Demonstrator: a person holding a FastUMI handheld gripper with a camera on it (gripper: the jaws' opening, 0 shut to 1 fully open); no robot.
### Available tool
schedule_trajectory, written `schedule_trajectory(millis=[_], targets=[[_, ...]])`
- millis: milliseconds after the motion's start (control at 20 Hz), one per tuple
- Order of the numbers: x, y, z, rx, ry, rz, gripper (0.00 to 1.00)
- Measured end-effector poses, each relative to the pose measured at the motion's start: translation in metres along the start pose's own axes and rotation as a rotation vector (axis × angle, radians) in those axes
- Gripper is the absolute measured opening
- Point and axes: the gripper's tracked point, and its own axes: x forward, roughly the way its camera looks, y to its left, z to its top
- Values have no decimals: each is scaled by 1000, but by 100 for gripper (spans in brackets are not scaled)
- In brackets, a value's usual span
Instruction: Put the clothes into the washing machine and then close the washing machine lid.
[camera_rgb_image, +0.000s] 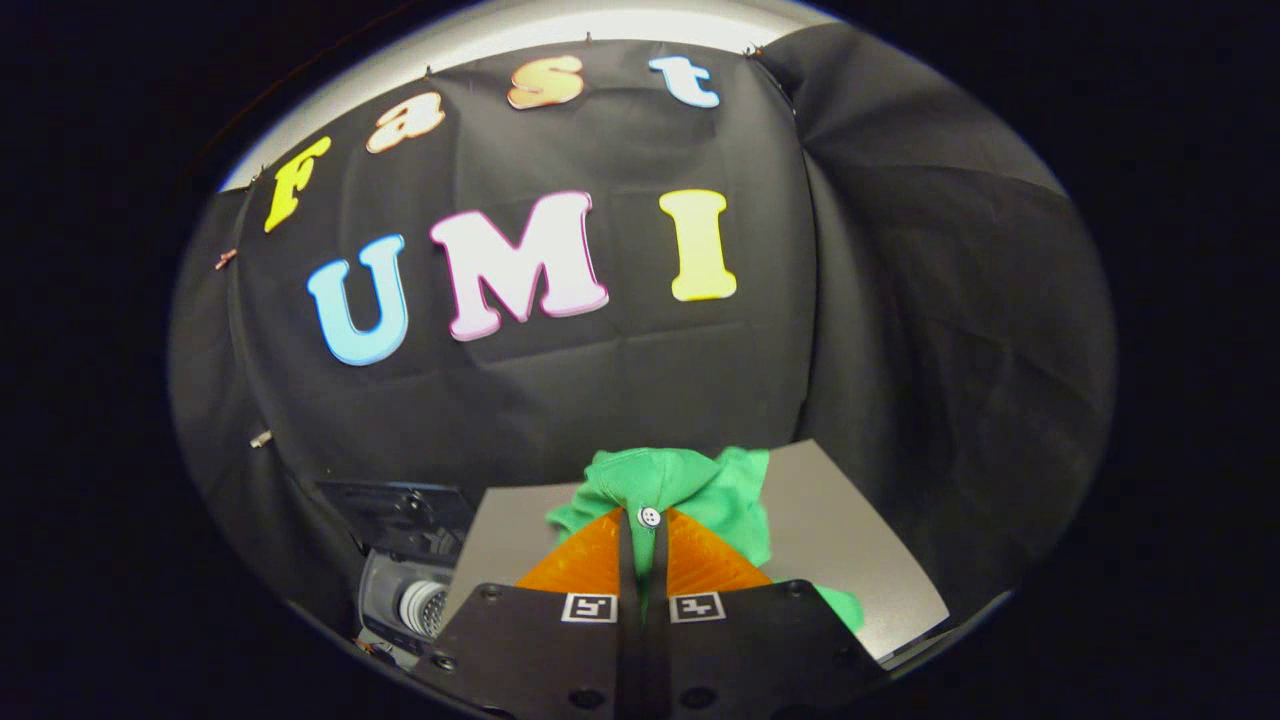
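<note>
Gripper (643, 540): the two fingers (590, 565) stand drawn almost together, with only a narrow slit between them. Green fabric fills that slit, and both fingers press on it. The grip sits at the near edge of the garment, right beside a small white button (649, 516) that shows just at the fingertips.

Green garment (700, 485): bunched and crumpled, it rises just ahead of and beyond the fingertips, and a further fold of it trails out to the right of the right finger. Whether it hangs clear of the surface beneath or rests on it cannot be told.

Grey tabletop (850, 560): a flat, plain surface lying under and behind the garment, extending to the right.

Washing machine (410, 560): a dark and grey unit sits low to the left of the fingers, beside the tabletop's left edge. A pale ribbed round part (425, 605) shows on it. The state of its lid cannot be determined.

Black cloth wall (620, 380): it closes the scene behind everything.
</note>
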Motion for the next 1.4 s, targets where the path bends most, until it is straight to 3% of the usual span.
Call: schedule_trajectory(millis=[300,550,1000,1400], targets=[[-58,56,65,24,-207,118,4],[-83,137,78,-14,-268,279,4],[-94,279,41,-77,-231,596,4],[-64,363,-36,-141,-108,758,4]])
